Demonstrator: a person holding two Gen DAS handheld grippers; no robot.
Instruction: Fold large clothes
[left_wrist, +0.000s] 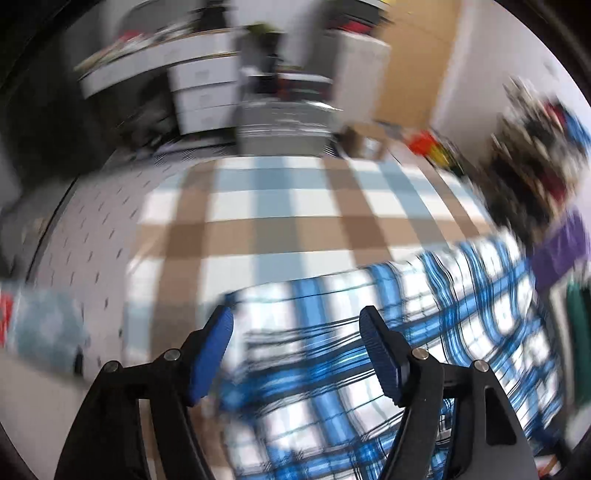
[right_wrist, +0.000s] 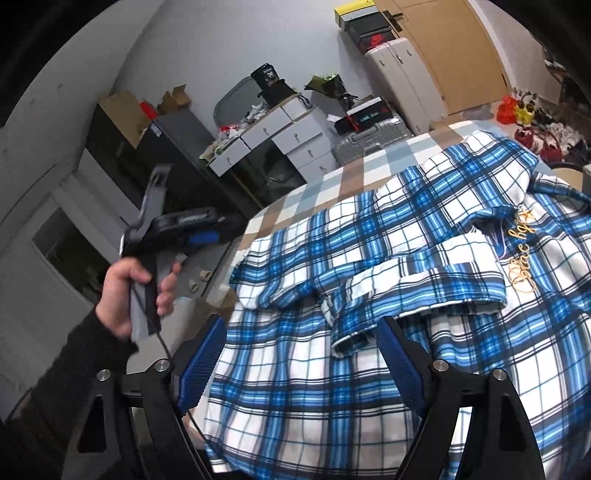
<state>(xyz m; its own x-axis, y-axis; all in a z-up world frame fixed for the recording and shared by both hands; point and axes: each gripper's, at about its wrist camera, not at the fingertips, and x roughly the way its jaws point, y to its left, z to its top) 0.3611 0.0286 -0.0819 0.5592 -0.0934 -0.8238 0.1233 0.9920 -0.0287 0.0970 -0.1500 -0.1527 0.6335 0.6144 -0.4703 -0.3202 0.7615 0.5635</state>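
- While spread flat for folding: blue, white and black plaid shirt (right_wrist: 388, 258) of woven cloth, lying on the table (right_wrist: 332, 177) under its brown, pale-blue and white checked cover; gold embroidered lettering (right_wrist: 521, 254) facing up.
- One sleeve (right_wrist: 413, 284) laid across the body of the garment, cuff toward the near edge; judged a first inward fold, with the remaining folds not yet made.
- Left claw (left_wrist: 295, 354): black frame, ribbed blue pads (left_wrist: 380, 358) spread apart, nothing between them; poised over the near left part of the plaid cloth, apart from it. View heavily blurred, so exact clearance not readable.
- Right claw (right_wrist: 299, 362): blue pads (right_wrist: 399, 369) spread wide, empty, hovering above the folded sleeve and shirt front; no cloth pinched.
- Left hand (right_wrist: 129, 295), dark sleeve at the wrist, seen from the right wrist view: wrapped around the grey grip of the left tool, held beyond the table's left edge, tool body angled toward the shirt.
- Both claws open and free: judged a pause between folds, ready for a fresh grasp on an edge.
- Background: white drawer unit (right_wrist: 280, 136) and silver suitcase (right_wrist: 369, 142) against the wall, well apart from the work.
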